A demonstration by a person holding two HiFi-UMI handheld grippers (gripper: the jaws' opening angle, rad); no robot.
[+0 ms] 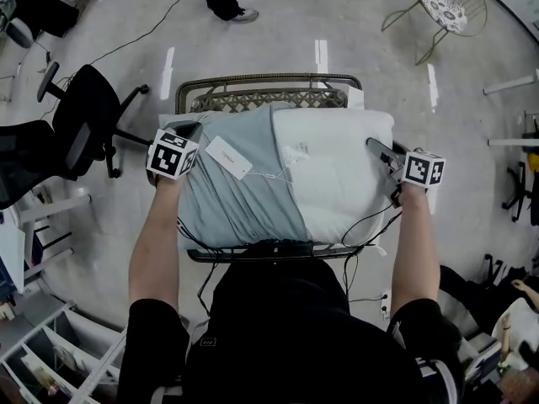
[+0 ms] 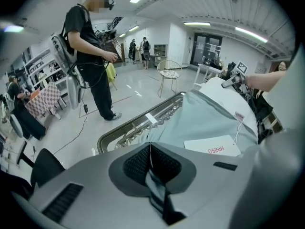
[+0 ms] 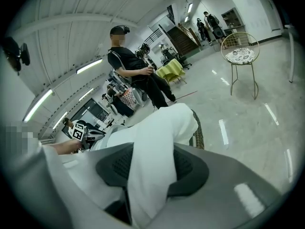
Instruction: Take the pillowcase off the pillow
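Gripping: right gripper [image 3: 151, 168] on pillow [image 3: 167, 123] | left gripper [image 2: 150, 149] jaws together (by pillowcase [image 2: 205, 120])

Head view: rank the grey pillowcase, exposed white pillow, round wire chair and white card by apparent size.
Grey pillowcase and exposed white pillow: look alike, no ranking.
Round wire chair: smaller, though farther away.
White card: smallest.

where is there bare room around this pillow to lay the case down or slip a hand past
On the table, only the woven strip behind the pillow is bare. Open floor lies beyond it, toward the round chair. Left is crowded with office chairs; the near edge has cables and the person's body.
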